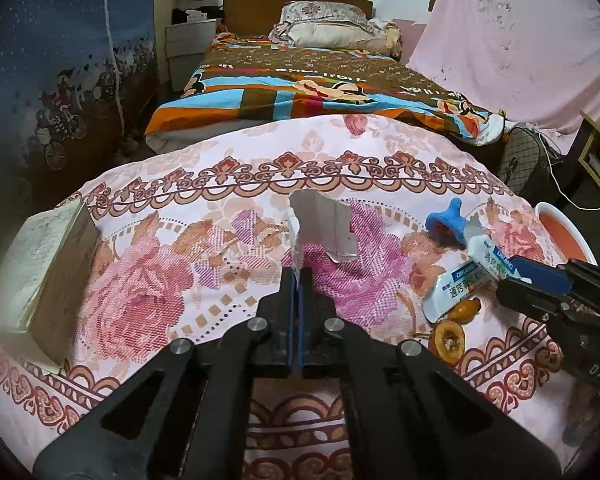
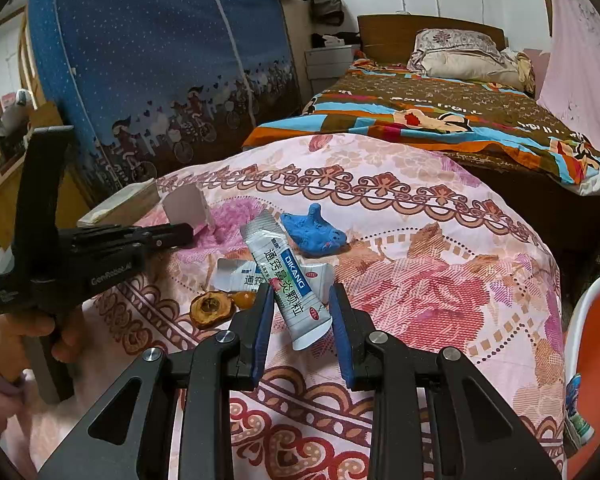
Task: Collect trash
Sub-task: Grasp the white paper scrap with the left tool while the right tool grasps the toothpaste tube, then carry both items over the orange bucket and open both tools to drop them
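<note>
My left gripper (image 1: 299, 276) is shut on a torn white cardboard piece (image 1: 324, 228), which stands up from its fingertips over the floral tablecloth (image 1: 180, 280); that piece also shows in the right wrist view (image 2: 186, 206). My right gripper (image 2: 300, 300) is open, its blue pads on either side of a white-and-blue medicine sachet (image 2: 288, 280) that sticks up between them. A second sachet (image 2: 240, 276) lies flat behind it. Two brown fruit peels (image 2: 210, 308) lie left of the right gripper. A blue clay lump (image 2: 312, 232) sits further back.
A thick white book (image 1: 40, 276) lies at the table's left edge. An orange-and-white bin (image 2: 596, 360) stands at the right edge, with a bit of packaging in it. A bed (image 1: 320, 76) lies beyond the table. A blue patterned curtain (image 2: 160, 60) hangs at left.
</note>
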`<state>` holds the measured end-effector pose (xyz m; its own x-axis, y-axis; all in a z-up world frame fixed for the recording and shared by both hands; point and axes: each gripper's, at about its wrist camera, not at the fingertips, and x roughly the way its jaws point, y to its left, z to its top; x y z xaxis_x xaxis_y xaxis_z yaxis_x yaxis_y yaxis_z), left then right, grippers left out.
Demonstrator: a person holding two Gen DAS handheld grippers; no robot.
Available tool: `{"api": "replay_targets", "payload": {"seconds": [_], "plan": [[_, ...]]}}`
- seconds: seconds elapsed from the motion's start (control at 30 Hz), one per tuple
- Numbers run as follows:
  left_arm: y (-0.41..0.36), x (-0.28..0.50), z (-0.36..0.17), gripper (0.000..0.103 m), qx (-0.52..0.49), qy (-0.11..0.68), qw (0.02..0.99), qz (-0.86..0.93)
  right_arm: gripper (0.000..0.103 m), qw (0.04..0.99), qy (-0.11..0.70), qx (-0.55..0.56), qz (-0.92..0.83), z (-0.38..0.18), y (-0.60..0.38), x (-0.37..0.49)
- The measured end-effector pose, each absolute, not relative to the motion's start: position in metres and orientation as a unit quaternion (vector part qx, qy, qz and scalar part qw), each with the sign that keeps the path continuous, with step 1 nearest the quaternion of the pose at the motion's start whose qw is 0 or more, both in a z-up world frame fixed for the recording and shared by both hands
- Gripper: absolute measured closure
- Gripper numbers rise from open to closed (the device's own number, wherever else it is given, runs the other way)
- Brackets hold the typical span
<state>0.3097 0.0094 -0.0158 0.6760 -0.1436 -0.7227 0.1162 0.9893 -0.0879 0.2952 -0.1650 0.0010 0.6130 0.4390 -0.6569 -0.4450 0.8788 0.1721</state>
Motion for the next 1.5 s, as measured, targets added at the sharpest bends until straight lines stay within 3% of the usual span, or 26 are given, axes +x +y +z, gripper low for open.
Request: {"api": "replay_targets", "payload": {"seconds": [0.4,1.1,1.5], "plan": [[-0.003,0.278,0.007,0.103,0.002,0.331,0.94,-0.081,0.077,0.913,0.325,0.007,0.247,0.01,-0.173,0.283],[-0.07,0.204,0.073,0.103,0.009,0.127,0.982,-0.143,0.077,0.975,0.048,0.087,0.2,0.065,-0.237,0.203],[-0.138,0.189,0.095,0.103,0.061,0.063,0.972,-0.219,0.077,0.987,-0.027,0.127,0.091,0.081,-0.307,0.177]]}}
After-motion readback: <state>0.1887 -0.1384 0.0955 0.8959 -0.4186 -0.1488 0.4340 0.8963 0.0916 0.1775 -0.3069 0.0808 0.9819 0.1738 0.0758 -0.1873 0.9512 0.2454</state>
